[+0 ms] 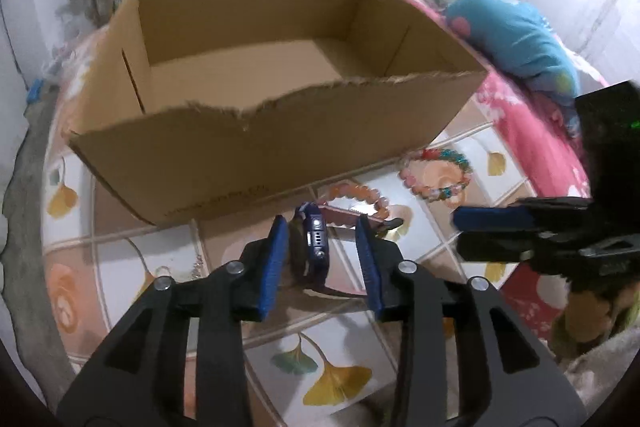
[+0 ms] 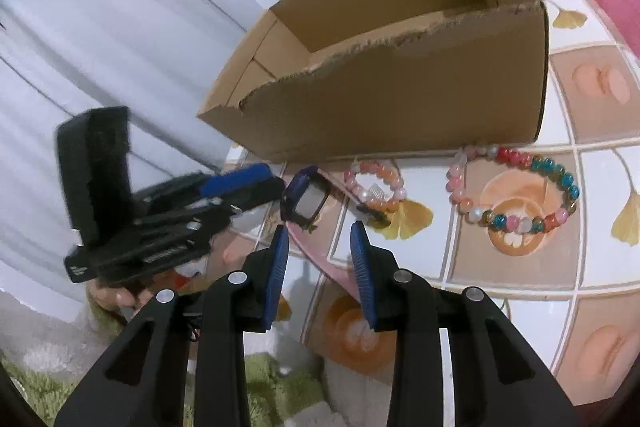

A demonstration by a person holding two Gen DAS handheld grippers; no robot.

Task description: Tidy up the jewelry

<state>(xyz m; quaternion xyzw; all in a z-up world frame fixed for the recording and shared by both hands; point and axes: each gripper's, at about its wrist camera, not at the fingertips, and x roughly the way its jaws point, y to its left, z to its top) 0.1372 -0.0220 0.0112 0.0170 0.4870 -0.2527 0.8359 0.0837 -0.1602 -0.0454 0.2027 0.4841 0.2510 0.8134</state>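
Note:
An open cardboard box [image 1: 280, 147] stands on the tiled table; it also shows in the right wrist view [image 2: 400, 95]. In front of it lie a blue smartwatch [image 1: 316, 243], an orange bead bracelet [image 1: 360, 199] and a larger multicoloured bead bracelet [image 1: 436, 173]. My left gripper [image 1: 322, 255] is open with its fingers either side of the watch. In the right wrist view the watch [image 2: 306, 201], orange bracelet [image 2: 376, 187] and multicoloured bracelet [image 2: 516, 187] lie ahead. My right gripper [image 2: 320, 263] is open and empty, just short of the watch.
A pink strip [image 2: 328, 267] lies under the watch and orange bracelet. A pink blanket [image 1: 532, 131] and blue pillow [image 1: 516, 39] lie to the right. The table edge [image 2: 256, 227] runs near the left gripper [image 2: 240, 187]. Green rug [image 2: 48, 387] below.

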